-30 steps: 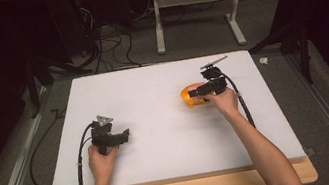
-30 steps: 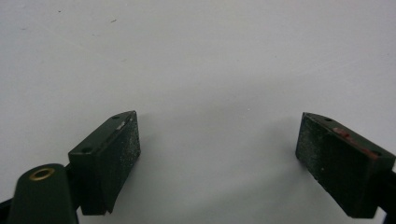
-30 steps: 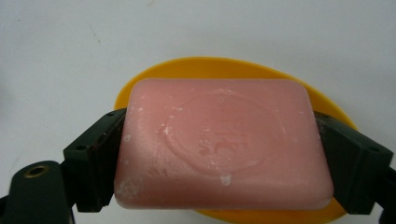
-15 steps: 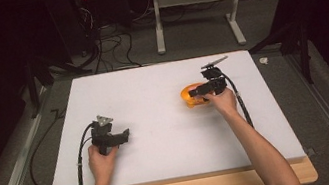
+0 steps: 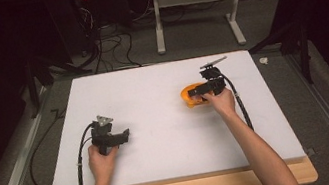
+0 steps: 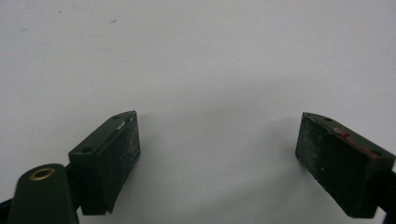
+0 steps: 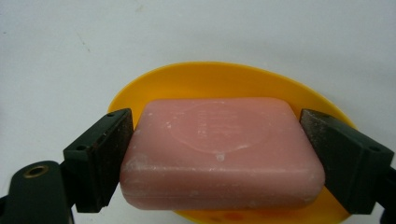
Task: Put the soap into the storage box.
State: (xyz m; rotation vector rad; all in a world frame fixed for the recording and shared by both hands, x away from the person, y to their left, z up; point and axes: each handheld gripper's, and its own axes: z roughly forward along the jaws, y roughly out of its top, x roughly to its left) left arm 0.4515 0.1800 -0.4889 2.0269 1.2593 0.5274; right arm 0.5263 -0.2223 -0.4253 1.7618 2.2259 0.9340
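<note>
Two grippers seen: right gripper (image 7: 215, 158) jaws are clamped on the pink soap (image 7: 222, 151) in the orange dish (image 7: 224, 79), lift apparently pending; left gripper (image 6: 217, 158) jaws released over bare worktop (image 6: 210, 56)

My left gripper (image 6: 217, 149): two black jaws spread wide apart, nothing between them, held just above the table (image 6: 196, 56). Pads (image 6: 126, 144) scuffed and dusted white; reddish smear on the right jaw's top edge. Brass-ringed hole at lower left. Table surface white, faintly specked.
</note>
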